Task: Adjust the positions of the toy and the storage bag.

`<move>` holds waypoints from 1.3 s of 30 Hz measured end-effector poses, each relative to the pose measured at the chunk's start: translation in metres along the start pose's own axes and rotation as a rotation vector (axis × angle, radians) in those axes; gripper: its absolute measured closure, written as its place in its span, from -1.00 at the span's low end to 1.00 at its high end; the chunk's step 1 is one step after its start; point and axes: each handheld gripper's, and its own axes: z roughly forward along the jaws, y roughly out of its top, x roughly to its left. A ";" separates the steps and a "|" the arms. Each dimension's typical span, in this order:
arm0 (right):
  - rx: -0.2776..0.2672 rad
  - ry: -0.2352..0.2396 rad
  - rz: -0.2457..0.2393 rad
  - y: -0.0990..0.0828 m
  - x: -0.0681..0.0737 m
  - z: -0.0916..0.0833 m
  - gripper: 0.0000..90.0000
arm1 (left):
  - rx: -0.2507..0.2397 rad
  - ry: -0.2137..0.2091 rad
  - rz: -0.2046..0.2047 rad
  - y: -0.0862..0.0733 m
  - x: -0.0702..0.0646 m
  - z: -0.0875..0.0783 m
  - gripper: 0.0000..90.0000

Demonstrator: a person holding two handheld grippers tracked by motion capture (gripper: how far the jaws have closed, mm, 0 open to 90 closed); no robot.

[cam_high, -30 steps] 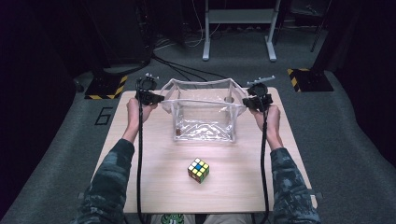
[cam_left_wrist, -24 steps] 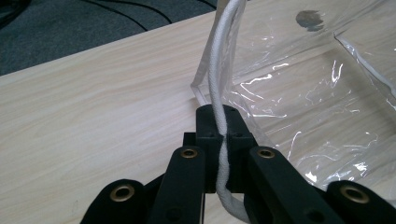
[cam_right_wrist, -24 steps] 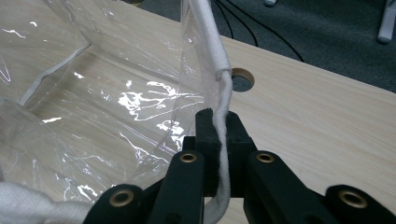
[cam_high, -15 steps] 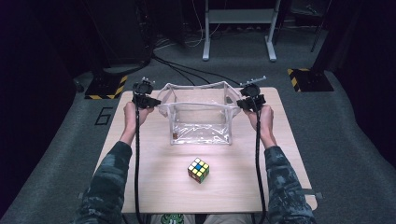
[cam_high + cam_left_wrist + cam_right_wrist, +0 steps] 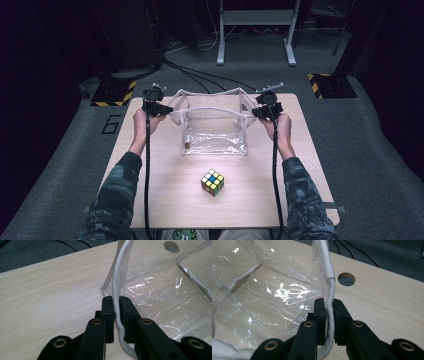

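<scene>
Fingers of left gripper (image 5: 117, 315) and right gripper (image 5: 329, 317) each clamp the clear bag's (image 5: 215, 132) white edging.

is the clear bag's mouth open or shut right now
Open. The left gripper and right gripper each pinch the white rim of the clear bag, holding its mouth spread wide. The cube lies outside it.
</scene>
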 end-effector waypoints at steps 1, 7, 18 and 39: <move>-0.003 0.006 0.007 0.000 0.000 0.000 0.77 | -0.002 0.009 0.004 0.000 0.000 -0.001 0.70; -0.016 0.043 0.015 0.000 0.001 -0.002 0.55 | -0.014 0.000 -0.005 0.000 0.002 -0.004 0.14; -0.057 0.082 0.029 0.004 0.003 -0.017 -0.19 | -0.071 -0.052 -0.015 0.003 -0.001 -0.023 -0.58; -0.110 0.132 -0.033 -0.022 0.011 -0.054 -0.76 | -0.130 -0.115 0.036 -0.027 -0.006 -0.063 -0.99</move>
